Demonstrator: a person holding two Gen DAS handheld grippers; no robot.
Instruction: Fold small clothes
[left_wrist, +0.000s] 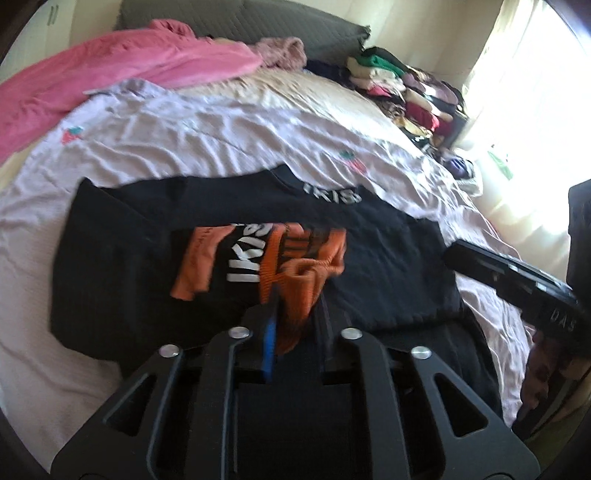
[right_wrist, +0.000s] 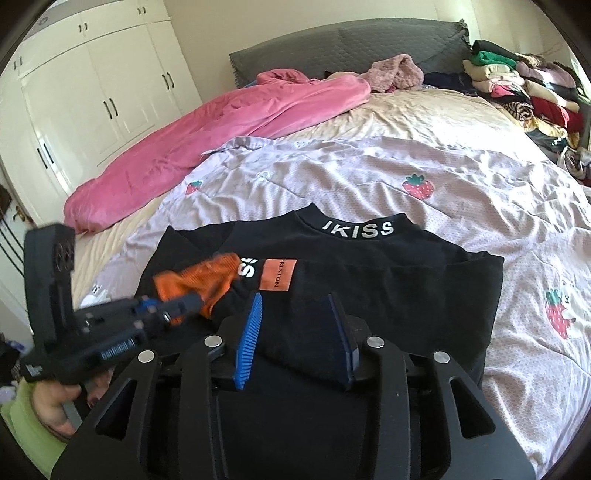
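A black top (right_wrist: 388, 280) with "IKISS" on its collar lies flat on the strawberry-print quilt (right_wrist: 461, 206), its collar toward the headboard. One sleeve, with an orange cuff (right_wrist: 199, 277), is folded across the chest. My left gripper (left_wrist: 297, 295) is shut on that orange cuff (left_wrist: 306, 266), and the cloth fills the gap between its fingers. In the right wrist view the left gripper (right_wrist: 195, 301) comes in from the left, held by a hand. My right gripper (right_wrist: 295, 297) is open over the top's near hem; black cloth lies between its fingers, clear of the blue pad (right_wrist: 249, 339).
A pink blanket (right_wrist: 221, 122) lies along the bed's far left. A pile of folded clothes (right_wrist: 524, 85) sits at the far right by the grey headboard (right_wrist: 351, 44). White wardrobe doors (right_wrist: 92, 92) stand to the left and a bright curtained window (left_wrist: 524, 92) to the right.
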